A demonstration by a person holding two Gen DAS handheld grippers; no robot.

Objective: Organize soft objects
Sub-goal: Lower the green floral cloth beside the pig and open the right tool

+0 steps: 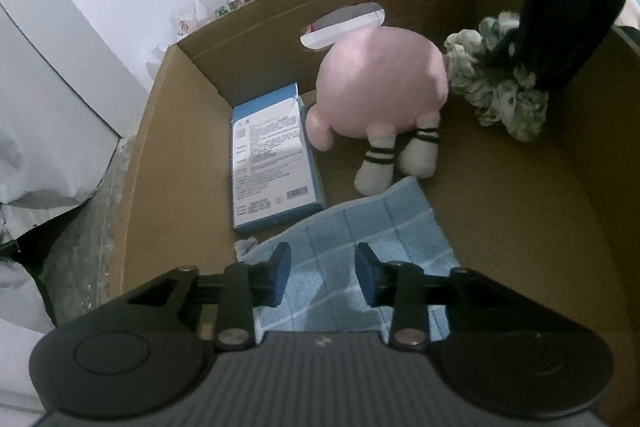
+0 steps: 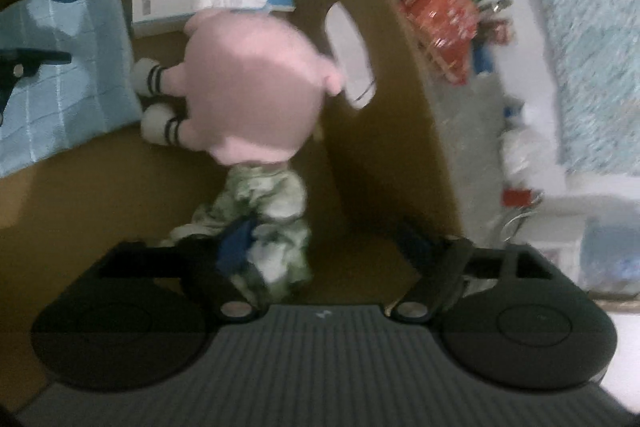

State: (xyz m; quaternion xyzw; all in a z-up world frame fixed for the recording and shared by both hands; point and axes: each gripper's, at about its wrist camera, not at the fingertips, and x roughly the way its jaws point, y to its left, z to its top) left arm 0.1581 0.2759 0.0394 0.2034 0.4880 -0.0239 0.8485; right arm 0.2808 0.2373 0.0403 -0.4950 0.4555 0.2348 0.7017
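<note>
A large cardboard box point(image 1: 500, 211) takes up most of both views, and every place below is given relative to it. Its far wall is pierced by an oval hand-hole point(image 1: 344, 25), and its brown floor is seen from above.

Near the middle of the box floor, just below the hand-hole, a round pink plush toy point(image 1: 384, 83) is seen, its white feet with black stripes pointing away from that wall. In the right wrist view the same pink plush toy point(image 2: 252, 99) is blurred.

A light blue checked cloth point(image 1: 356, 227) is spread on the box floor on the side opposite the hand-hole wall, its edge just beside the toy's feet. Over this cloth the left gripper point(image 1: 323, 273) is held, its blue-padded fingers set apart with nothing between them.

In the box corner left of the hand-hole, a flat blue and white printed carton point(image 1: 276, 155) is laid on the floor, touching the cloth's edge.

A crumpled green and white patterned fabric point(image 1: 496, 87) is found beside the plush toy, toward the box's right wall. In the right wrist view this fabric point(image 2: 264, 223) lies against one blue pad of the right gripper point(image 2: 320, 243), whose fingers are spread wide; no clamping is shown.
</note>
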